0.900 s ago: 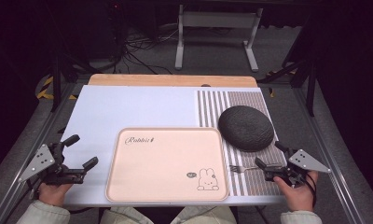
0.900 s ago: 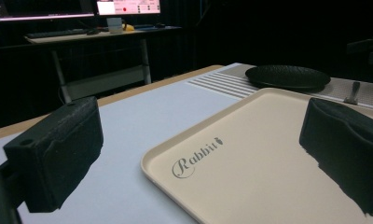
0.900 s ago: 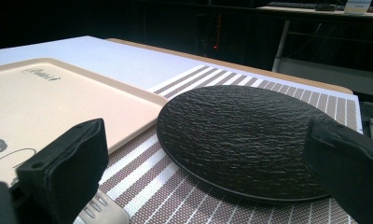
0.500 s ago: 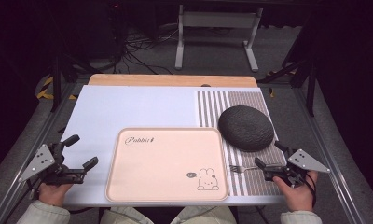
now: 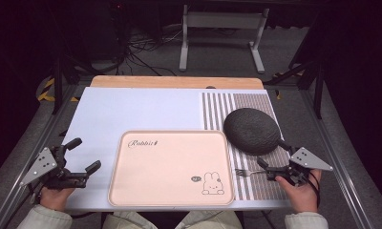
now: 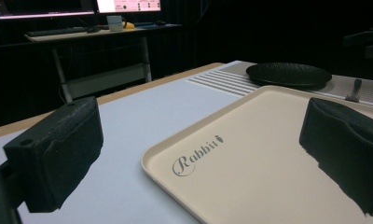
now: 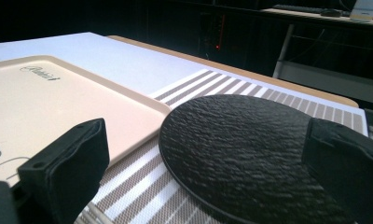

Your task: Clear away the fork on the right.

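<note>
Both hand-held grippers w/ jaws apart; round rough black plate, smooth pink rect. tray.

1 tray, 1 black plate, 1 fork, 1 striped placemat, 2 hand-held grippers.

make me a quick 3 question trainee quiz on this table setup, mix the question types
1. True or false: the round black textured plate sits on the pink rectangular tray with a rabbit drawing.
2. Which claw has the small metal fork lying on the striped placemat just in front of it?
A. left claw
B. right claw
3. Fill in: both claws have their jaws ____.

Key:
1. False; the plate rests on the striped placemat, beside the tray's far right corner.
2. B
3. open, with nothing between them.
</note>
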